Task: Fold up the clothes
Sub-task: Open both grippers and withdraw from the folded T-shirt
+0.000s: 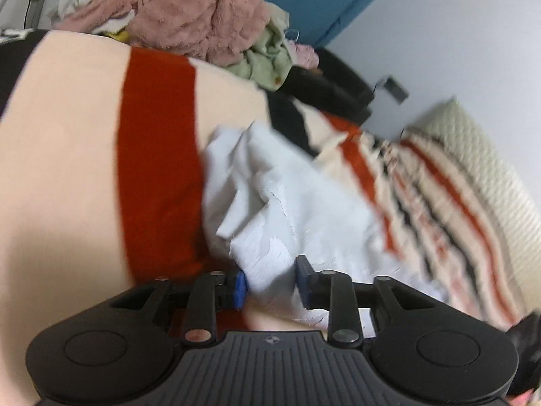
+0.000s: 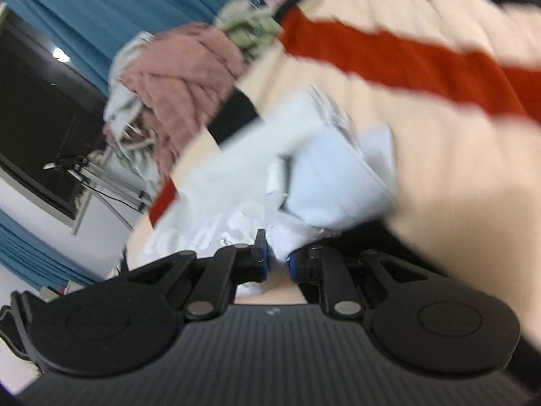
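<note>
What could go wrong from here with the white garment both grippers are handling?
1. The left gripper has white garment cloth between its jaws, but the pads look apart, so that side could slip free.
2. The right gripper pinches only a bunched edge, which may pull out.
3. The garment lies crumpled on the striped blanket, so a fold could trap creases.

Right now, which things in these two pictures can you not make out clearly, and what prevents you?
- White garment: its type is unclear in both views; it is crumpled and blurred.
- Left gripper: whether the pads press the cloth between them is unclear; fabric covers the gap.
- Clothes pile: single pieces are unclear; the left view's top edge cuts it.
- Dark object behind the blanket: blurred, unknown.
</note>
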A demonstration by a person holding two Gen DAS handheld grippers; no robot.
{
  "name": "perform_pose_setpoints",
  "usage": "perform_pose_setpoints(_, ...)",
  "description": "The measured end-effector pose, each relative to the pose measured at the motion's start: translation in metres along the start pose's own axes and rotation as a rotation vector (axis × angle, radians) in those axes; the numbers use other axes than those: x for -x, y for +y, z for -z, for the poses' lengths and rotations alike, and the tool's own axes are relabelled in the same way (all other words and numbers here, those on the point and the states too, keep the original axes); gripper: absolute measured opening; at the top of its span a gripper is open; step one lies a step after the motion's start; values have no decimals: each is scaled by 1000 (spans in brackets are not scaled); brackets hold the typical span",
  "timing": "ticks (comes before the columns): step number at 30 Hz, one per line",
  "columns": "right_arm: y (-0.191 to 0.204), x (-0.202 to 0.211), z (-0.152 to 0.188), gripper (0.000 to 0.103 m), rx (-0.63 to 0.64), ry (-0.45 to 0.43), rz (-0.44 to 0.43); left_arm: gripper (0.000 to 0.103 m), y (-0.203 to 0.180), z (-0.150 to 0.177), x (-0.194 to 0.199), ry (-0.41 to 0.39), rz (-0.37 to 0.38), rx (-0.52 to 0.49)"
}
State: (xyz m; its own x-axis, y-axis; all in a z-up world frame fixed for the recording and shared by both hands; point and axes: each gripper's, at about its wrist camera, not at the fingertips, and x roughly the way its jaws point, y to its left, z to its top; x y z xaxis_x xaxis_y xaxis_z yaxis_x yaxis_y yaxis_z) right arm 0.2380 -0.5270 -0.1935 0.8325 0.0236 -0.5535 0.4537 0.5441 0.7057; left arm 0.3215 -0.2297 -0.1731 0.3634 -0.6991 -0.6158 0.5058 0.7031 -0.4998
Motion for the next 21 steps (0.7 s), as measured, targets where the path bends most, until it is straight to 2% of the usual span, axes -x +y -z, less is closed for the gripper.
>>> perform_pose_setpoints(4,1,15,21,17,-75,53,66,41,-5,14,26,-2,-47,-37)
perform_pose_setpoints(8,32,63,27,17,3,55,91,49,-29,9,77,-33,-66,-76)
perform_pose_setpoints(13,85,142,24,17,132,-19,75,55,-88,-7,154,-106,-70,-175)
perform_pose_setpoints(21,150,272,49,17,312,-137,-11,74,-184,28,307,-228,-53,-313)
